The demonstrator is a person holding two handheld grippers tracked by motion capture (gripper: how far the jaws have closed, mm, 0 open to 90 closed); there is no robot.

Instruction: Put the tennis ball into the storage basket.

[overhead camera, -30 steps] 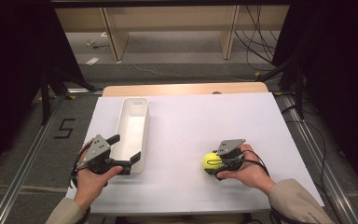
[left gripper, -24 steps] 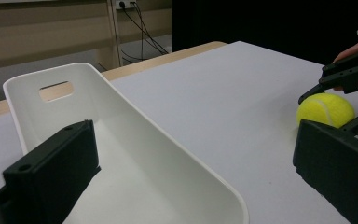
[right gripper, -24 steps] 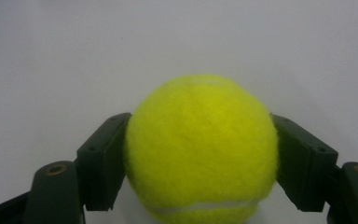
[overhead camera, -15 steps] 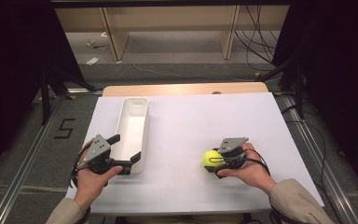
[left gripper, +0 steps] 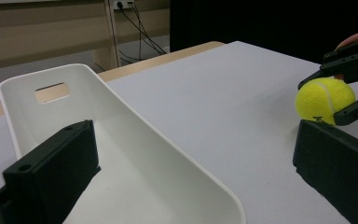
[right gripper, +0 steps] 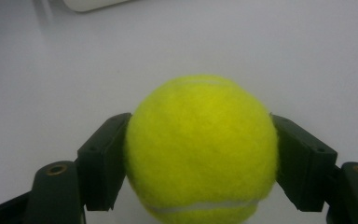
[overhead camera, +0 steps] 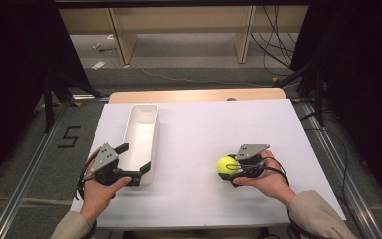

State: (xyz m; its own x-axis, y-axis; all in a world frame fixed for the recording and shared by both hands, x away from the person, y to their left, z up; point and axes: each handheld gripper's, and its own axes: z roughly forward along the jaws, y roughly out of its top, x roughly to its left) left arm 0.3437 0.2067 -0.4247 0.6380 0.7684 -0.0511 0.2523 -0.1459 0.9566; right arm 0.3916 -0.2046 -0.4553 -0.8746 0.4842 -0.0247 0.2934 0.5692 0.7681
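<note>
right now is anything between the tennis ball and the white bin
Nothing visible. The right tongs are shut on the tennis ball, and bare white table lies between it and the white bin. The left tongs stand open astride the bin's near end, one jaw inside, leaving the far part free.

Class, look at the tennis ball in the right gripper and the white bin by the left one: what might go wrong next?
1. The right gripper pinches the round, fuzzy tennis ball at two sides; it may roll out.
2. The left gripper straddles the white bin wall; a nudge could shift the bin.
</note>
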